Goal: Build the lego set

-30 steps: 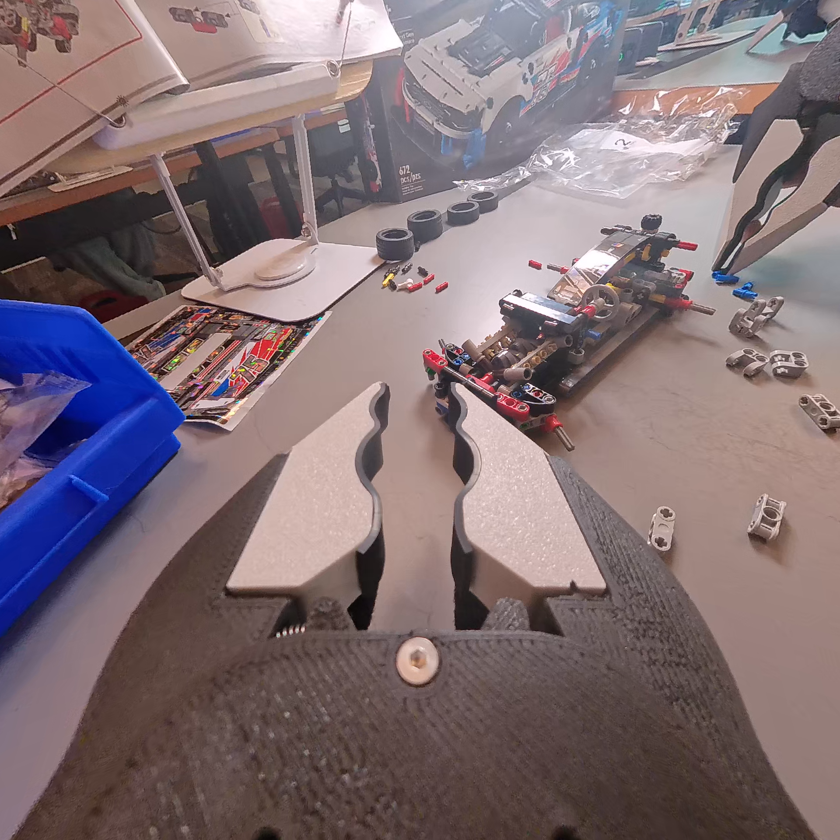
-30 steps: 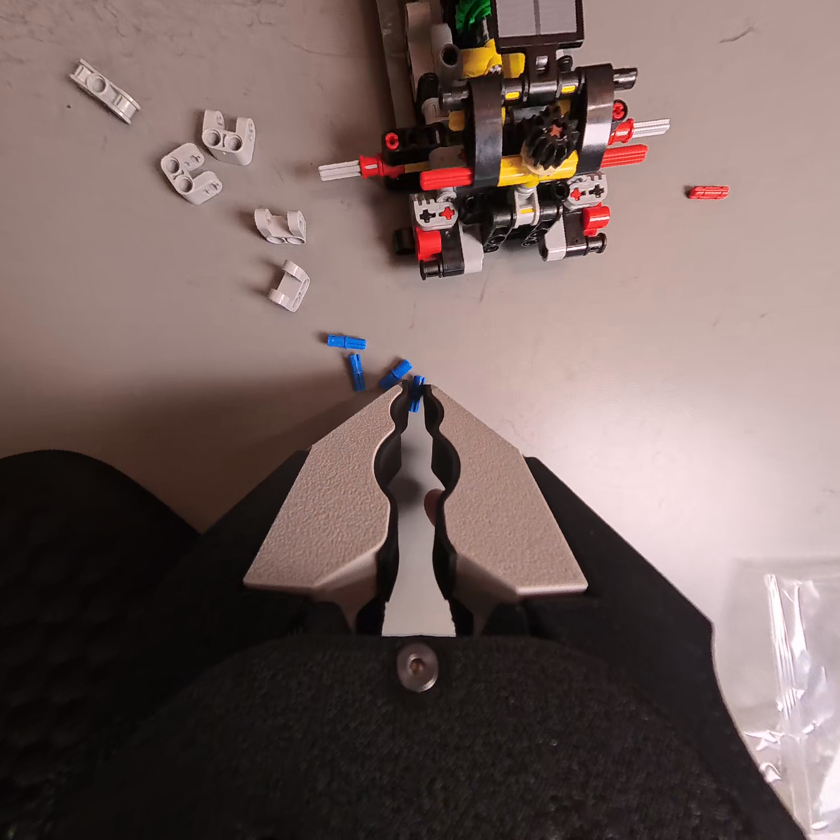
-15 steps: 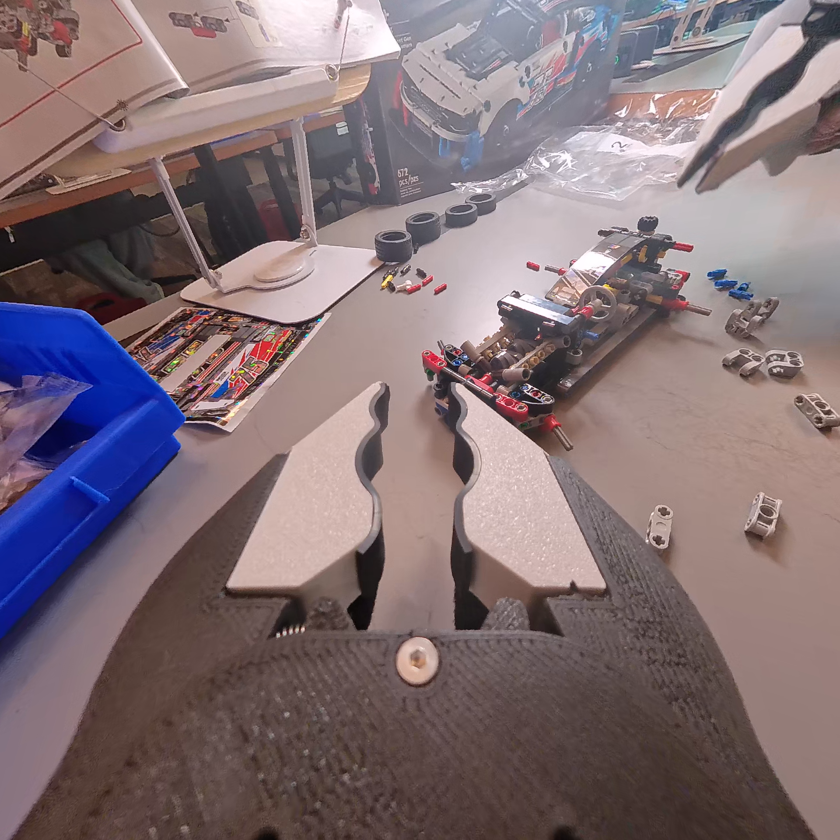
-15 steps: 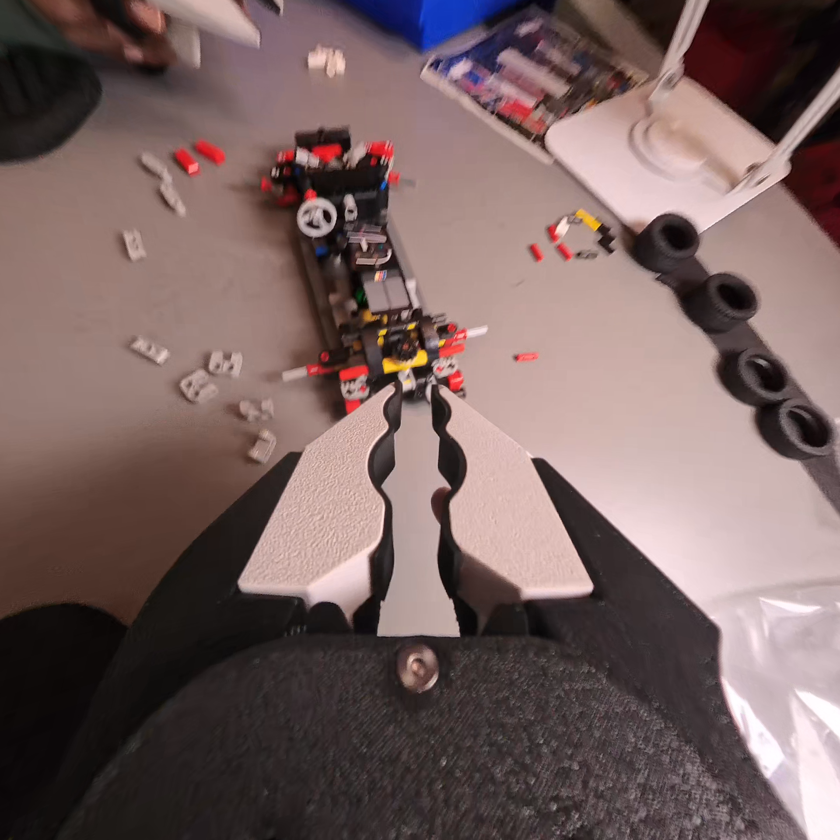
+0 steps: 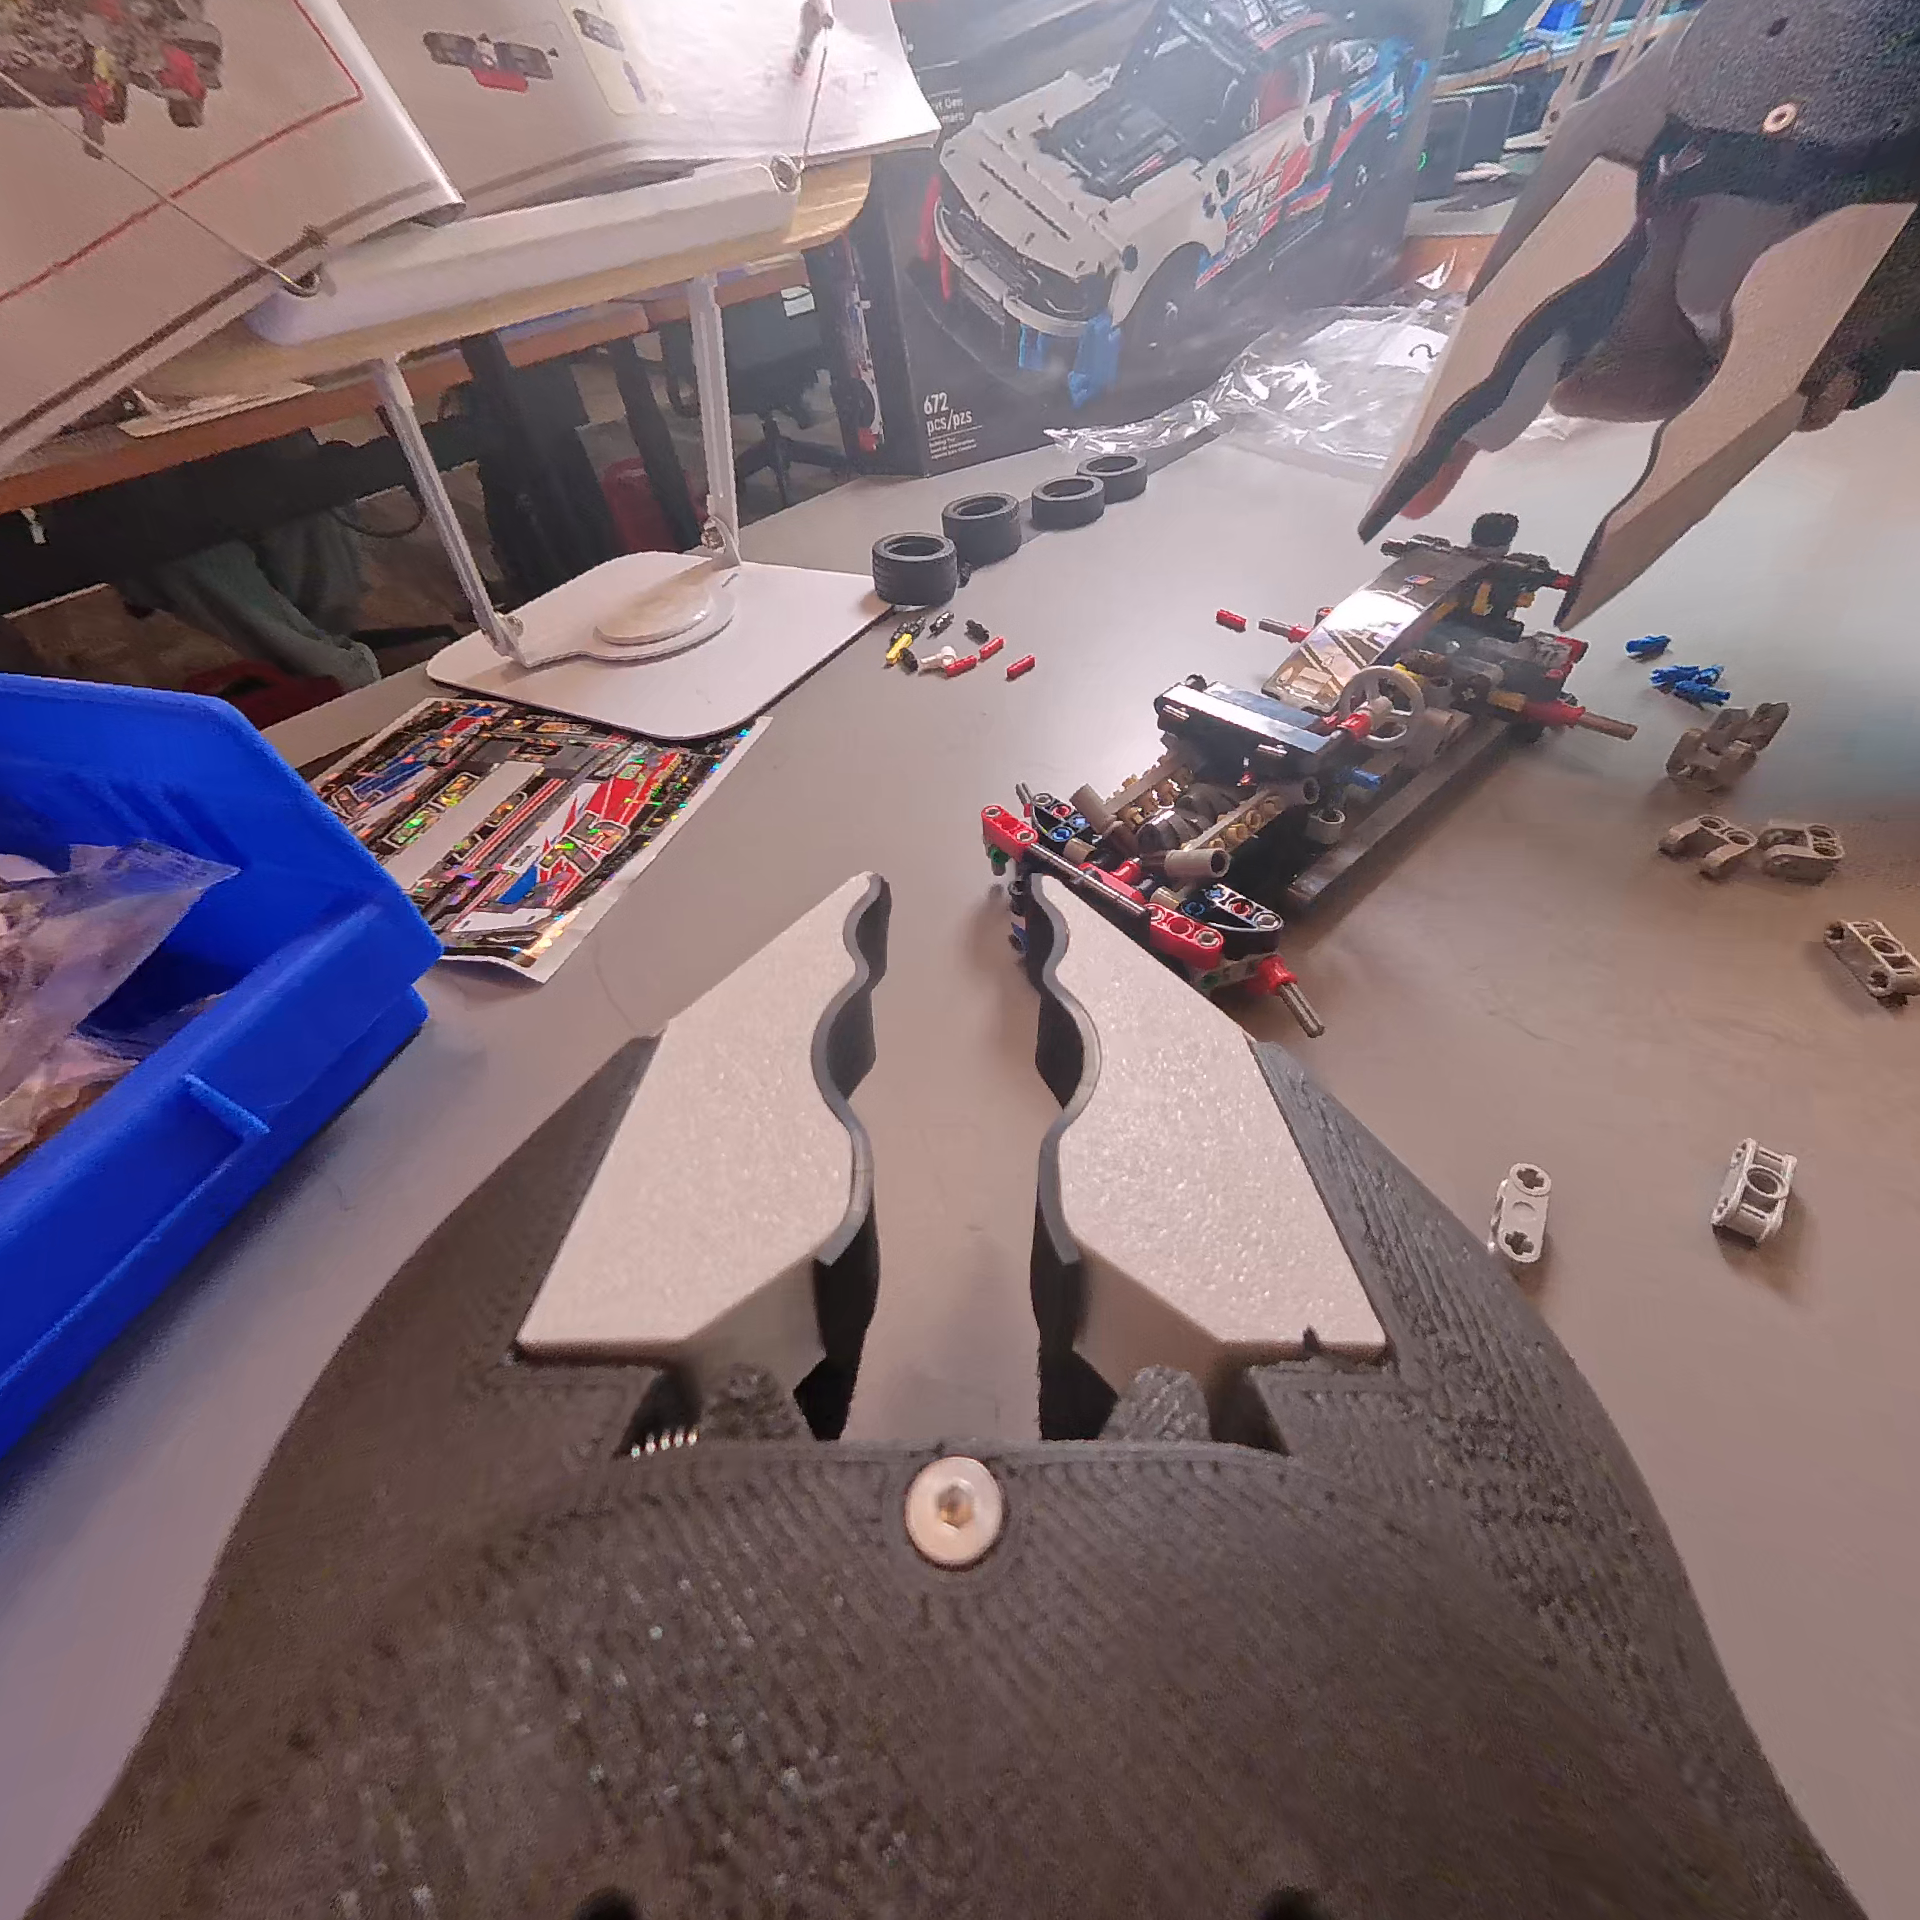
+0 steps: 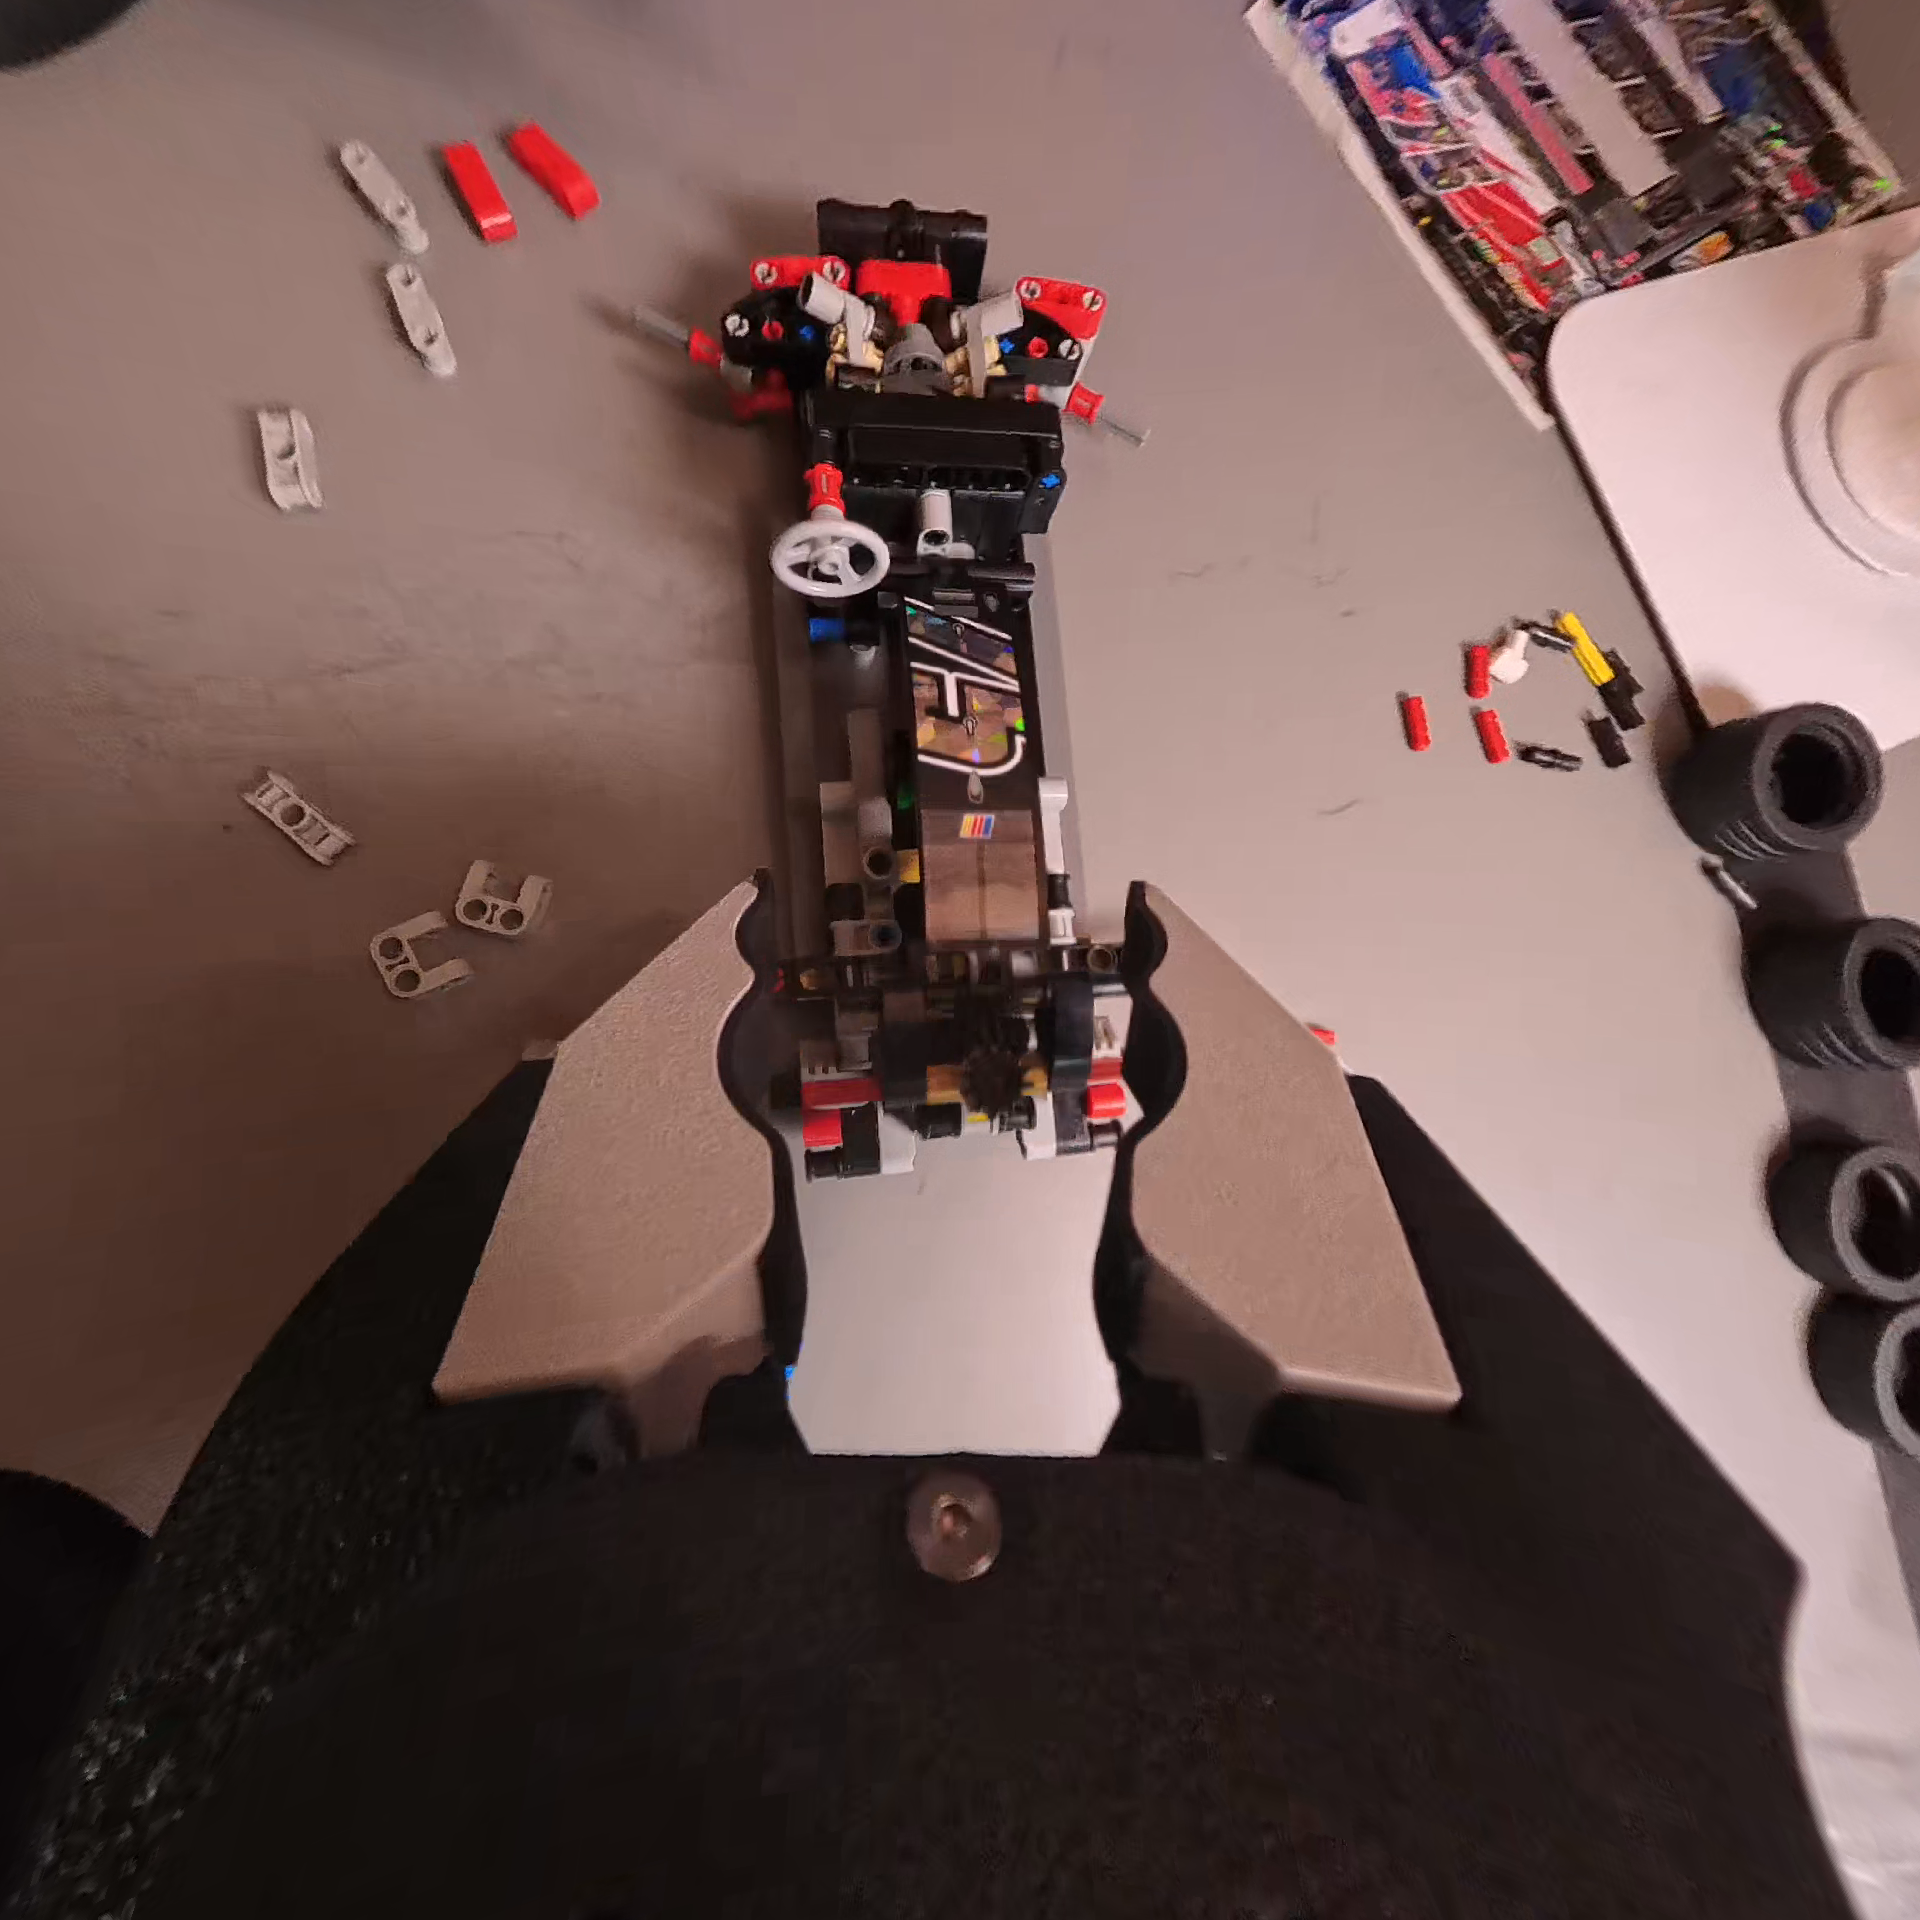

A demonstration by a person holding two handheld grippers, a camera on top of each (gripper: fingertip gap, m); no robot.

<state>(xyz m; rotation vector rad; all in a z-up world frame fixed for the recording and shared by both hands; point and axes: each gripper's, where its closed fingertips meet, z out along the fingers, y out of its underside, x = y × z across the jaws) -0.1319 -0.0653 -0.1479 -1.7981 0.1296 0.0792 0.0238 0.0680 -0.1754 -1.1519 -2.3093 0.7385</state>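
Observation:
The partly built Lego car chassis (image 5: 1299, 769) lies on the grey table; it also shows lengthwise in the right wrist view (image 6: 935, 675). My left gripper (image 5: 956, 904) is open and empty, low over the table, with its tips just short of the chassis's red-and-black front end. My right gripper (image 6: 948, 904) is wide open, and its fingers stand on either side of the chassis's rear end. The left wrist view shows it (image 5: 1481, 566) coming down from the upper right. I cannot tell whether it touches the chassis.
Several black tyres (image 5: 914, 566) (image 6: 1787, 779) sit in a row at the back. A blue bin (image 5: 208, 987) stands at the left, with a sticker sheet (image 5: 520, 821) and a white book-stand base (image 5: 644, 644) beside it. Grey connectors (image 5: 1756, 842) (image 6: 447, 935), blue pins (image 5: 1683, 681) and small red pins (image 6: 1486, 717) lie scattered. My right fingertips sit around 20 cm from my left ones.
My right gripper left the blue pins, rose, swung over to the chassis's rear end and opened wide. My left gripper has stayed in place, still open.

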